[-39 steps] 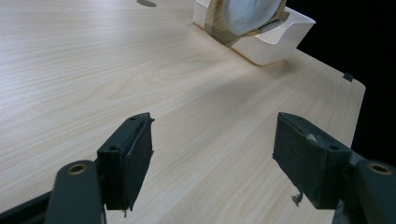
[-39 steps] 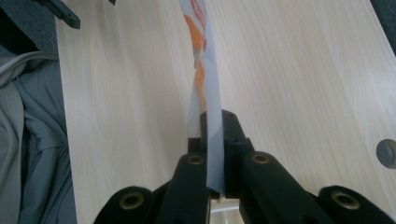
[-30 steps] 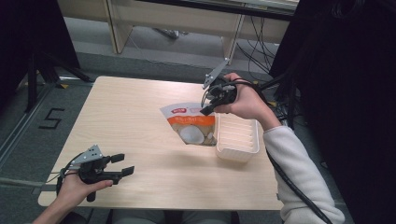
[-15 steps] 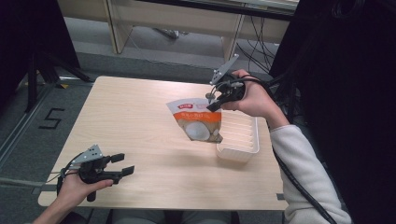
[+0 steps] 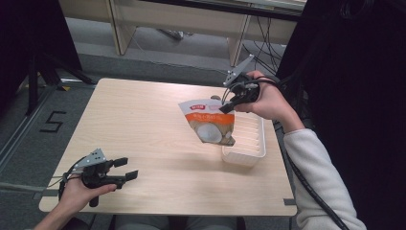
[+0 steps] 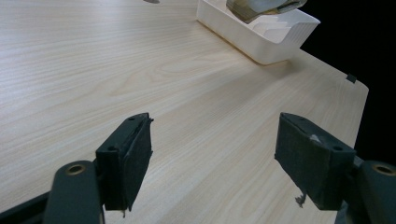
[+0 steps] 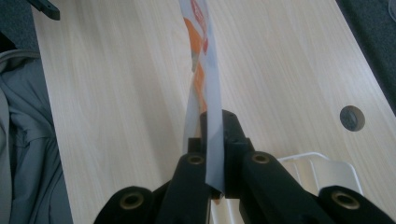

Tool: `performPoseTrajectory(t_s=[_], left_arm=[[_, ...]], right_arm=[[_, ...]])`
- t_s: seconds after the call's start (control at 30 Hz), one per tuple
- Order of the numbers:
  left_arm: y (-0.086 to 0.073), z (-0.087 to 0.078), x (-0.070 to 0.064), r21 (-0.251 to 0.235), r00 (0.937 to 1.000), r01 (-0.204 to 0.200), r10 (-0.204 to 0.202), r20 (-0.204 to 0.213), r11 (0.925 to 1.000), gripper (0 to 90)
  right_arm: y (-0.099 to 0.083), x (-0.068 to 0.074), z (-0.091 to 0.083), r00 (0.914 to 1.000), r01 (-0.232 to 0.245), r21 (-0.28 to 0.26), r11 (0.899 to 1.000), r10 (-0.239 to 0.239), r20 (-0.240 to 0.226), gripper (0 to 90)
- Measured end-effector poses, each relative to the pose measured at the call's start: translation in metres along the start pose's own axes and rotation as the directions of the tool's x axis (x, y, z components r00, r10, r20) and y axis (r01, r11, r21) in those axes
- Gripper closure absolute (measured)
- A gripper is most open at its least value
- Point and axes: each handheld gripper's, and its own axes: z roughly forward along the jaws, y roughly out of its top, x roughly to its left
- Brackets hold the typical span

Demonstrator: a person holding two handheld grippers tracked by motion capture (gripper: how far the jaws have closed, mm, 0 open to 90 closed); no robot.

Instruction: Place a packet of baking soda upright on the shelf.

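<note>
Right gripper clamped on top corner of orange-and-white snack pouch; pouch hanging free above near-left rim of white ribbed tray, lifted clear of tabletop. Corner pinch likely chosen so pouch dangles edge-down. Left gripper spread wide, empty, parked well away from tray at tabletop's near corner.

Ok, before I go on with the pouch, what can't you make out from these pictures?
- Pouch print: too small and blurred in the high view; edge-on in the right gripper view.
- Tray contents: the hanging pouch covers part of it in the high view; the top edge cuts it off in the left gripper view.
- Right tool: how much of the pouch edge it grips is hidden between the jaws.
</note>
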Motion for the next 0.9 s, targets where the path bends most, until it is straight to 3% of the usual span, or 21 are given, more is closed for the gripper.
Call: performPoseTrajectory(t_s=[0.13, 0.2, 0.23, 0.27, 0.9], left_arm=[[0.000, 0.000, 0.000, 0.000, 1.0000, -0.001, 0.001, -0.001, 1.0000, 26.3], [0.000, 0.000, -0.001, -0.005, 1.0000, 0.005, -0.005, -0.002, 1.0000, 26.3], [0.000, 0.000, 0.000, -0.003, 1.0000, 0.004, -0.004, -0.001, 1.0000, 26.3], [0.000, 0.000, 0.001, -0.001, 1.0000, -0.009, 0.009, 0.001, 1.0000, 26.3], [0.000, 0.000, 0.001, -0.002, 1.0000, -0.008, 0.008, -0.003, 1.0000, 26.6]], right_arm=[[-0.004, -0.002, -0.002, 0.9999, -0.011, 0.000, 1.000, 0.011, 0.006, 90.0], [-0.006, -0.005, -0.003, 0.9997, 0.021, -0.007, 1.000, -0.021, 0.011, 90.0], [-0.007, -0.004, -0.004, 0.9999, -0.011, 0.003, 1.000, 0.011, 0.012, 90.0], [-0.007, -0.004, -0.005, 0.9999, -0.003, 0.002, 1.000, 0.003, 0.012, 90.0], [-0.031, -0.014, -0.020, 0.9985, -0.047, 0.032, 0.998, 0.046, 0.031, 90.0]])
